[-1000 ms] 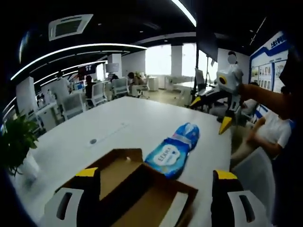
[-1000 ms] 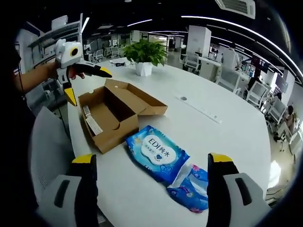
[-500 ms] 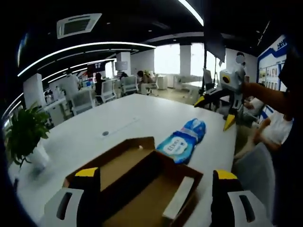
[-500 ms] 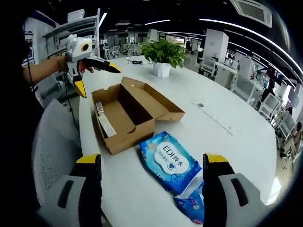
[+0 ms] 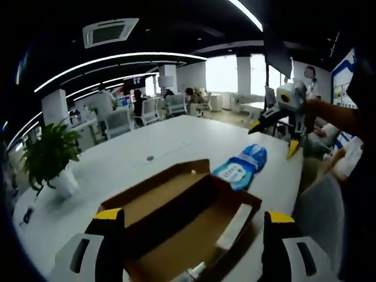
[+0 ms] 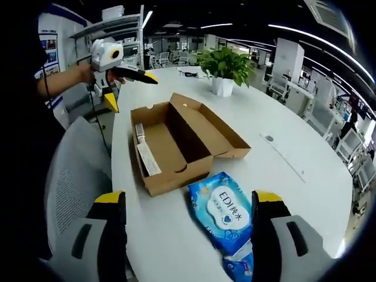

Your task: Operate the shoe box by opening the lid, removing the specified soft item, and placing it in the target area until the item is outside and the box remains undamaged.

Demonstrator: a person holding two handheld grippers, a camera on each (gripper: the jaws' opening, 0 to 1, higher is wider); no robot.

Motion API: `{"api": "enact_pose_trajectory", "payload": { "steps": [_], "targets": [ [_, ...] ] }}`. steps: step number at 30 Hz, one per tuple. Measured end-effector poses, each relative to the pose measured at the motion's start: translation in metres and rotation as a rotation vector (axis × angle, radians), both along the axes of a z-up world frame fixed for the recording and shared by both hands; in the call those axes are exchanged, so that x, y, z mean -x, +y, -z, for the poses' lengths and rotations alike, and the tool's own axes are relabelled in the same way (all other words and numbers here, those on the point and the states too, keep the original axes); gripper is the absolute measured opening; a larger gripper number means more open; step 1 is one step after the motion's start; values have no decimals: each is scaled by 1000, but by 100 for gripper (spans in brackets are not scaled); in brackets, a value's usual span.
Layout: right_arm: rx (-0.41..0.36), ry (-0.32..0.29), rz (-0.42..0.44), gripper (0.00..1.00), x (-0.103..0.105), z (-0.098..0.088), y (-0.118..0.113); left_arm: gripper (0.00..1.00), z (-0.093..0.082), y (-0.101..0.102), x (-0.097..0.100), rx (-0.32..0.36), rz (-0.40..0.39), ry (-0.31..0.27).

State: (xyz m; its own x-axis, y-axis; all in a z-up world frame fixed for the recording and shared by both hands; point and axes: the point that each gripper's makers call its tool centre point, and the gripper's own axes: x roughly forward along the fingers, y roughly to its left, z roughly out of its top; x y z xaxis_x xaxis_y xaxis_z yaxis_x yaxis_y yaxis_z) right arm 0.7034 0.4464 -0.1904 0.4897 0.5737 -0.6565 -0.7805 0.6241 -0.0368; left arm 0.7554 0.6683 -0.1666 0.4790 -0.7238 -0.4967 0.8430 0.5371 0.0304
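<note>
The box [image 6: 182,144] is lying open on the worktop [image 6: 282,126], lid folded back, and the blue soft pack [image 6: 226,208] is resting outside it, between the spread right tongs [image 6: 188,205]. The left tongs [image 5: 191,226], also spread and empty, are hovering over the box. Judging the step nearly done, both should be lifting clear without knocking the cardboard walls.

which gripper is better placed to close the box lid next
Left, probably. The left gripper hovers open beside the open shoe box, while the right gripper hangs open past the wipes pack, farther from the lid.
</note>
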Motion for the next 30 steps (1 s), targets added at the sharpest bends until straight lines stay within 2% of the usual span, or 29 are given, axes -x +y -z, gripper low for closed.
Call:
{"api": "enact_pose_trajectory", "payload": {
  "steps": [8, 19, 30],
  "targets": [
    [35, 11, -106, 81, -3, 4, 19, 100, 2, 28, -2, -2, -48, -10],
    [88, 17, -238, 77, -14, 8, 47, 100, 12, 54, 0, -6, -100, -6],
    [130, 27, -356, 71, -25, 20, 71, 100, 20, 69, 5, 4, -130, 2]
  ]
}}
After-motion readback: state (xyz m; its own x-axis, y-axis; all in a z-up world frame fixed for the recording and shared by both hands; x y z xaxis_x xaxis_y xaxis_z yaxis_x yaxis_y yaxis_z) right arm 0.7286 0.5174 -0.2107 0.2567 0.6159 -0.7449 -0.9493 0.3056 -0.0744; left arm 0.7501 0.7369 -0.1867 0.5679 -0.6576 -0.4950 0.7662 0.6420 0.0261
